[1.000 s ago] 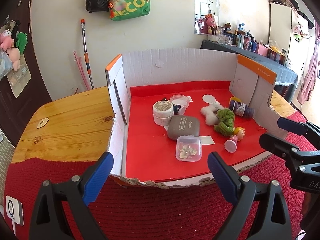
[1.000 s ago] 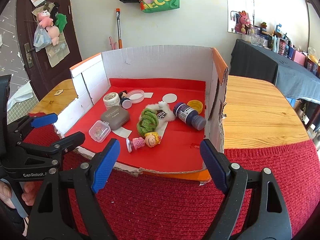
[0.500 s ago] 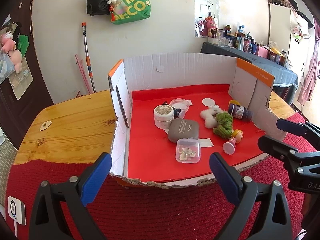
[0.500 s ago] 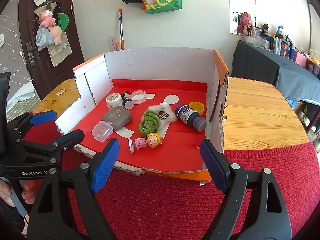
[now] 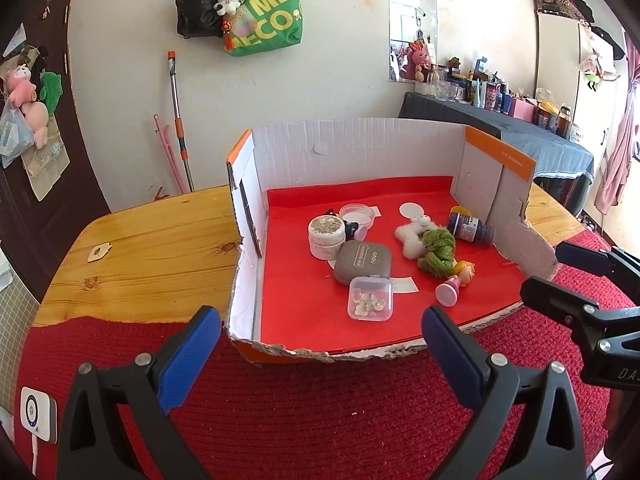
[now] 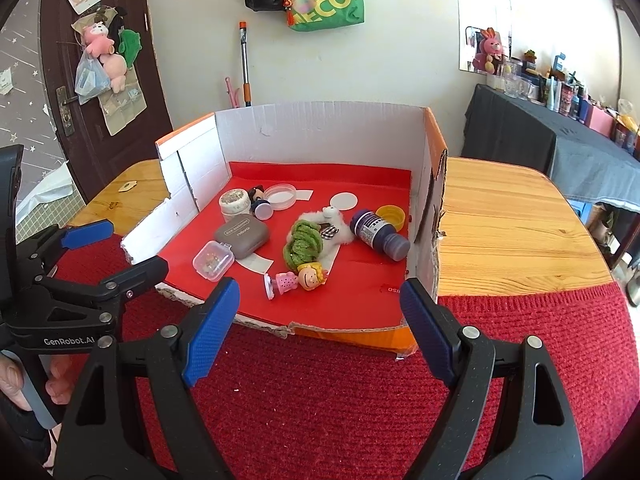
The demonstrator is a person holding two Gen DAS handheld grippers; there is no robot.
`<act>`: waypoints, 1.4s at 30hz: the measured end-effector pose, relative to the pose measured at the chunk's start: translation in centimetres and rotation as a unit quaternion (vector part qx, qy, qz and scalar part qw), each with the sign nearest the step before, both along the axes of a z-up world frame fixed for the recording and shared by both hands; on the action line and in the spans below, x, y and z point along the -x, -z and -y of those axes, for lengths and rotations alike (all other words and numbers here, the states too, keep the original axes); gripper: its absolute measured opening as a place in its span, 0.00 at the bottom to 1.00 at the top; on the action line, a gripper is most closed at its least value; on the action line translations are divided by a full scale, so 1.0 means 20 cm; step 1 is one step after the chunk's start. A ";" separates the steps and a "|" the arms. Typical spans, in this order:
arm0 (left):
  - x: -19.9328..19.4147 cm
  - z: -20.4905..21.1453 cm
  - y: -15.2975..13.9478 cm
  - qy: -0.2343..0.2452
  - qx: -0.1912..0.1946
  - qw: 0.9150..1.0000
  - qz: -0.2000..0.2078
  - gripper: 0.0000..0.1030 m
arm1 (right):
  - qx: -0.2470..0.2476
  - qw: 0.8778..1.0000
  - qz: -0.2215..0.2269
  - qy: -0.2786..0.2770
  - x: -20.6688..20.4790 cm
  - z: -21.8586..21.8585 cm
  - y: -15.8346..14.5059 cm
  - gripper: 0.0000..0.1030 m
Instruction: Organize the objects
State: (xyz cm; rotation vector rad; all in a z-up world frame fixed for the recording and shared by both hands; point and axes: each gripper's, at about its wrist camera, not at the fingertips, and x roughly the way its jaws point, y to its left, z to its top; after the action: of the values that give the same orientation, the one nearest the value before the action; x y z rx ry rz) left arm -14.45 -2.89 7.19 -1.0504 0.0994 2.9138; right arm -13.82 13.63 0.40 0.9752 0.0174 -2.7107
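A cardboard box point(image 5: 360, 148) point(image 6: 320, 136) with its front cut away and a red floor holds several small things. These include a grey case point(image 5: 363, 262) point(image 6: 242, 236), a clear plastic box of beads point(image 5: 369, 299) point(image 6: 213, 260), a white jar point(image 5: 326, 236) point(image 6: 234, 202), a green and white plush toy point(image 5: 434, 246) point(image 6: 306, 240), a small doll point(image 5: 456, 278) point(image 6: 300, 278) and a dark bottle on its side point(image 5: 468, 226) point(image 6: 380, 234). My left gripper point(image 5: 320, 344) point(image 6: 104, 252) and right gripper point(image 6: 318, 312) point(image 5: 560, 268) are both open and empty, in front of the box over the red mat.
The box stands on a wooden table point(image 5: 152, 248) point(image 6: 508, 220) with a red knitted mat point(image 5: 320, 408) point(image 6: 328, 392) at the front. A yellow cap point(image 6: 392, 216), a clear lid point(image 5: 357, 216) and a white disc point(image 6: 343, 201) lie in the box. A white device point(image 5: 38, 420) sits on the mat at left.
Both grippers have drawn back and risen a little, so the box looks smaller and farther away. Nothing in the box has moved.
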 end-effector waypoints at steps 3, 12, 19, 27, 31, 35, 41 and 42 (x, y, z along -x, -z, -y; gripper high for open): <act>-0.04 0.00 -0.01 0.000 -0.001 1.000 -0.001 1.00 | 0.000 1.000 0.000 -0.002 -0.04 0.00 0.00 0.86; -0.12 0.02 0.05 -0.013 -0.021 0.999 0.021 1.00 | 0.005 1.000 0.012 -0.005 -0.14 -0.02 0.02 0.88; -0.17 0.04 0.12 -0.025 -0.022 0.998 0.046 1.00 | 0.006 1.000 0.024 -0.007 -0.19 -0.03 0.06 0.95; -0.22 0.05 0.17 -0.026 -0.029 0.998 0.059 1.00 | 0.011 0.999 0.038 -0.012 -0.21 -0.03 0.12 1.00; -0.22 0.05 0.20 -0.029 -0.031 0.997 0.066 1.00 | 0.020 0.999 0.042 -0.009 -0.22 -0.04 0.14 1.00; -0.22 0.05 0.23 -0.031 -0.031 0.996 0.077 1.00 | 0.012 0.998 0.055 -0.003 -0.21 -0.04 0.18 1.00; -0.21 0.06 0.25 -0.033 -0.034 0.995 0.089 1.00 | 0.013 0.998 0.063 0.006 -0.20 -0.06 0.22 1.00; -0.21 0.06 0.26 -0.033 -0.034 0.995 0.091 1.00 | 0.013 0.998 0.064 0.008 -0.20 -0.06 0.23 1.00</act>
State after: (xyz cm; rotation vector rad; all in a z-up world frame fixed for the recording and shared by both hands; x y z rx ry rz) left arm -10.32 -4.05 1.98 -1.3260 -0.0417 2.8378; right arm -9.91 14.81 -4.18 1.1446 -0.0498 -2.6497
